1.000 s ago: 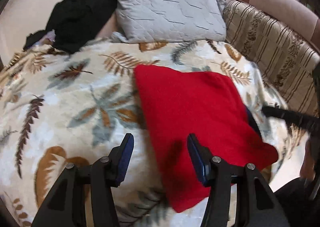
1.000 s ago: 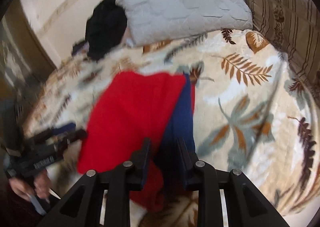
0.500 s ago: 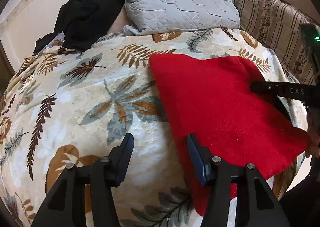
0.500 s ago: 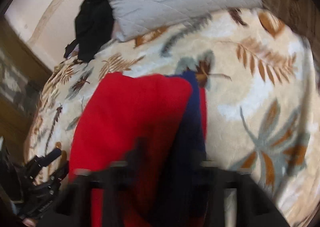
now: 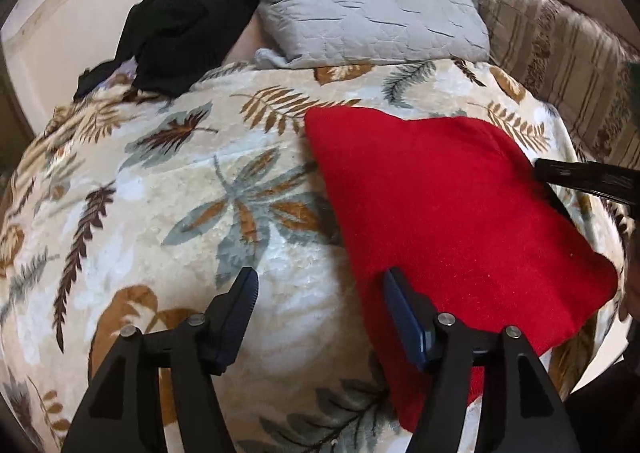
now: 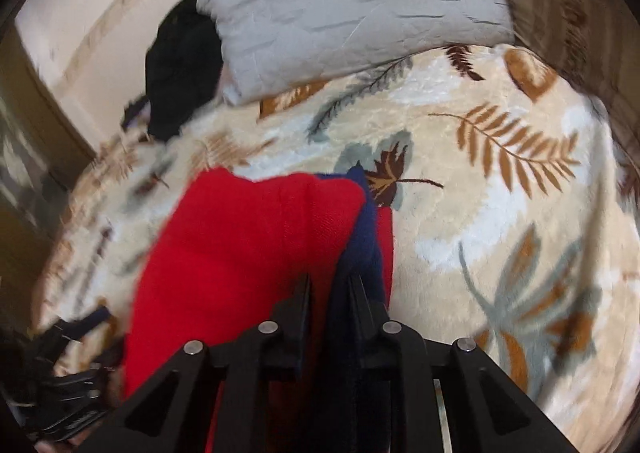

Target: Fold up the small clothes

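A red garment (image 5: 440, 205) with a navy inner layer (image 6: 366, 229) lies folded on the leaf-patterned blanket (image 5: 160, 213). My left gripper (image 5: 320, 281) hovers over the garment's left edge. Its jaws are opening, with only blanket showing in the gap and its right finger over the red cloth. My right gripper (image 6: 331, 285) is at the garment's right side, and its jaws are closing with the navy layer pinched between the pads. One black finger of the right gripper (image 5: 584, 177) shows in the left wrist view. The left gripper (image 6: 68, 337) appears blurred at the lower left of the right wrist view.
A grey quilted pillow (image 5: 368, 5) and a crumpled black garment (image 5: 188, 17) lie at the far end of the bed. A striped upholstered backrest (image 5: 560, 65) runs along the right. Part of a hand (image 5: 632, 281) shows at the right edge.
The right gripper has come down onto the garment's right side and its jaws have narrowed onto the navy layer. The left gripper's jaws have widened a little.
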`<state>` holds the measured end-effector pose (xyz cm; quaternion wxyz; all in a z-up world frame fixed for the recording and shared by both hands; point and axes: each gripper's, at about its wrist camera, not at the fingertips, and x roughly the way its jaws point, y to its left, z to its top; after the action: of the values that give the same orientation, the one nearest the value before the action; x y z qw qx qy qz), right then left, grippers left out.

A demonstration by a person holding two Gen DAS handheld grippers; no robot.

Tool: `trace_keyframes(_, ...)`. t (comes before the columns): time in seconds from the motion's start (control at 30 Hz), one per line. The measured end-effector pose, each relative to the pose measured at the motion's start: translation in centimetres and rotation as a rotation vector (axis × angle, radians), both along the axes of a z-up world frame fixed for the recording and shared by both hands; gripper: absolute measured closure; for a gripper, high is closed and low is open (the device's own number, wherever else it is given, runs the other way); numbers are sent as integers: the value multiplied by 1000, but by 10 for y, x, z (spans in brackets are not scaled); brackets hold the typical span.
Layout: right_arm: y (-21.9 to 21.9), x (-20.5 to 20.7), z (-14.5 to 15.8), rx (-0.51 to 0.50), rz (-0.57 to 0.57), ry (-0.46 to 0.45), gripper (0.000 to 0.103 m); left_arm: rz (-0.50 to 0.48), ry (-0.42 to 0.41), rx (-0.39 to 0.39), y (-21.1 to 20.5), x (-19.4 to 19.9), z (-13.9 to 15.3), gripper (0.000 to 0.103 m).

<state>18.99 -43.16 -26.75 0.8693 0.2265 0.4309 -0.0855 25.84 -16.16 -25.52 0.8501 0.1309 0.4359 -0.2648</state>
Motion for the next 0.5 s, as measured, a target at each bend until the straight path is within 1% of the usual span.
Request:
trace_keyframes(0.03,1,-6,5,-10,-10,-12,82,5,2,-1,1,0,-1,37)
trace_keyframes(0.1,8,-23,23,-51,0,-65,82,12,-6,8,4,-2,-2,37)
trace_keyframes(0.2,28,-46,43,-51,63,-126,82,20,-11,17,5,-4,-2,37)
trace_keyframes(0.23,34,-51,46,-59,83,-135,82,22,-13,19,6,-5,-2,37)
trace_keyframes(0.3,54,-59,44,-86,129,-109,82,24,-17,24,6,-6,-3,37)
trace_keyframes(0.37,67,-62,35,-101,161,-64,82,22,-25,32,7,-7,-4,37)
trace_keyframes(0.43,75,-58,17,-137,172,25,81,21,-27,40,6,-8,-5,37)
trace_keyframes(0.5,71,-52,-2,-120,175,106,81,19,-29,49,7,-9,-6,37)
